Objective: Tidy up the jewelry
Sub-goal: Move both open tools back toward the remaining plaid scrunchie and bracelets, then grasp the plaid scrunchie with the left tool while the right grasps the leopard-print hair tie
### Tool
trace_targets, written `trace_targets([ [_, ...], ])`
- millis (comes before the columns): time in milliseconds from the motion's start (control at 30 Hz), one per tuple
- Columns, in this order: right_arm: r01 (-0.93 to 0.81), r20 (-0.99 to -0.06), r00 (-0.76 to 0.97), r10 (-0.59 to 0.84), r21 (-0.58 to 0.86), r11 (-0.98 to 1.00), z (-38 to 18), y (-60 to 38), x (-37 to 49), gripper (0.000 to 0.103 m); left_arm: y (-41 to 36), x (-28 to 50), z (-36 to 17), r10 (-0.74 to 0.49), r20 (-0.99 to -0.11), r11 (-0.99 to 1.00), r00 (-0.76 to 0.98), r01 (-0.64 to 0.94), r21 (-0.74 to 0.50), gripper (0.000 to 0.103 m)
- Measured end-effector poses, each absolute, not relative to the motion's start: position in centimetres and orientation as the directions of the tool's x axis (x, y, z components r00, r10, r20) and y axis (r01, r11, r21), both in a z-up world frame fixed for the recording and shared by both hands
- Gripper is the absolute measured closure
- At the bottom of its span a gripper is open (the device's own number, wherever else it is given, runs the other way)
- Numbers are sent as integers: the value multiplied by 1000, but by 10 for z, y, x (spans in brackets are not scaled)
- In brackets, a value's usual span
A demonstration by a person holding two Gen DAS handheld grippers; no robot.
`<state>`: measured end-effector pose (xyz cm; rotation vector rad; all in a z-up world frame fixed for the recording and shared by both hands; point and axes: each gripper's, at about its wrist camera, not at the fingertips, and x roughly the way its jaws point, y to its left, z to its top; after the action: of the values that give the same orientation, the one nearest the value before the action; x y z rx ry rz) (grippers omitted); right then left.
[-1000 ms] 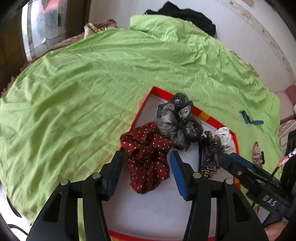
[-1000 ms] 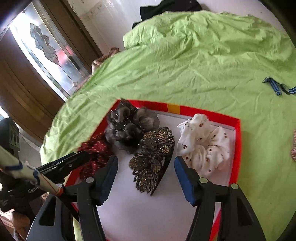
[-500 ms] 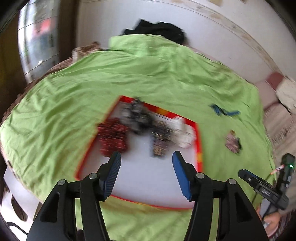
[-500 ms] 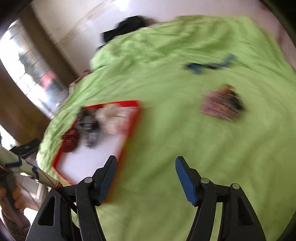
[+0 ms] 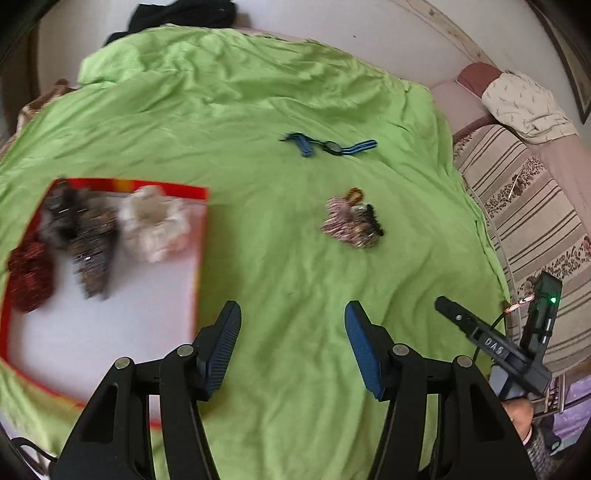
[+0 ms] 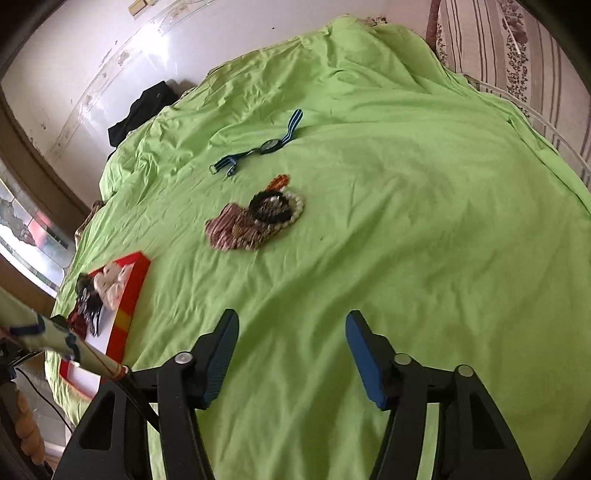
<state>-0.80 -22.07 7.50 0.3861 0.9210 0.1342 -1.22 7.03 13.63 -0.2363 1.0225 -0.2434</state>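
A red-rimmed tray [image 5: 201, 236] [image 6: 135, 280] on the green bedsheet holds a maroon dotted scrunchie [image 5: 29, 269], a grey scrunchie [image 5: 62, 214], a dark beaded clip [image 5: 94, 247] and a white scrunchie [image 5: 157, 227]. A small heap of hair ties and a striped scrunchie [image 5: 351, 219] [image 6: 255, 218] lies loose on the sheet, with a blue-strapped watch [image 5: 328, 146] [image 6: 264, 146] beyond it. My left gripper [image 5: 291, 343] is open over bare sheet, right of the tray. My right gripper [image 6: 291, 350] hovers empty short of the heap, its jaws closing a little.
The green sheet [image 6: 424, 184] covers the whole bed. A striped mattress edge and pillow [image 5: 524, 103] lie at the right. Black clothing [image 5: 177, 13] sits at the far wall. The right gripper's body [image 5: 491, 343] shows at the left view's right edge.
Both grippers have pulled back from the tray and swung right over the open sheet. The loose heap and watch have come into view ahead of them. The tray's items stay put.
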Motion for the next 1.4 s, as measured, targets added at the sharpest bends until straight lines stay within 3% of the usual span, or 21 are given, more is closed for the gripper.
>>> trace_targets([
  [133, 24, -732, 608, 309, 405, 914, 74, -221, 24, 47, 42, 31, 117, -353, -808, 931, 473, 87, -356, 46],
  [267, -8, -723, 591, 358, 439, 899, 68, -214, 66, 48, 22, 83, 86, -399, -815, 906, 419, 48, -420, 63],
  [600, 1, -743, 529, 409, 482, 876, 34, -193, 155, 49, 2, 156, 33, -488, -790, 852, 372, 4, -524, 64],
  [667, 18, -755, 522, 395, 474, 881, 27, -192, 163, 56, -4, 162, 26, -494, -793, 849, 356, 0, -529, 64],
  [700, 25, -759, 509, 406, 484, 874, 23, -194, 167, 75, -7, 164, 22, -509, -792, 841, 336, -1, -541, 66],
  [733, 30, -759, 498, 420, 499, 866, 20, -196, 169, 87, -9, 165, 20, -517, -793, 837, 322, -4, -547, 75],
  [767, 41, -760, 490, 427, 510, 859, 18, -199, 168, 90, -11, 164, 18, -522, -797, 836, 304, -4, -549, 98],
  [800, 51, -752, 494, 436, 526, 849, 18, -204, 164, 92, -11, 163, 18, -526, -799, 835, 293, 1, -550, 98],
  [1133, 31, -718, 490, 494, 581, 814, 46, -244, 42, 93, 43, 49, 80, -571, -752, 814, 330, 105, -571, 97],
  [1233, 47, -735, 485, 475, 564, 825, 40, -254, 9, 93, 67, 13, 74, -531, -779, 839, 333, 79, -538, 97],
  [1367, 141, -784, 504, 361, 488, 861, 30, -273, -23, 90, 90, -8, 57, -464, -819, 872, 338, 10, -490, 96],
  [1400, 159, -786, 513, 346, 483, 861, 31, -277, -28, 81, 95, -13, 56, -464, -816, 870, 346, 5, -493, 96],
])
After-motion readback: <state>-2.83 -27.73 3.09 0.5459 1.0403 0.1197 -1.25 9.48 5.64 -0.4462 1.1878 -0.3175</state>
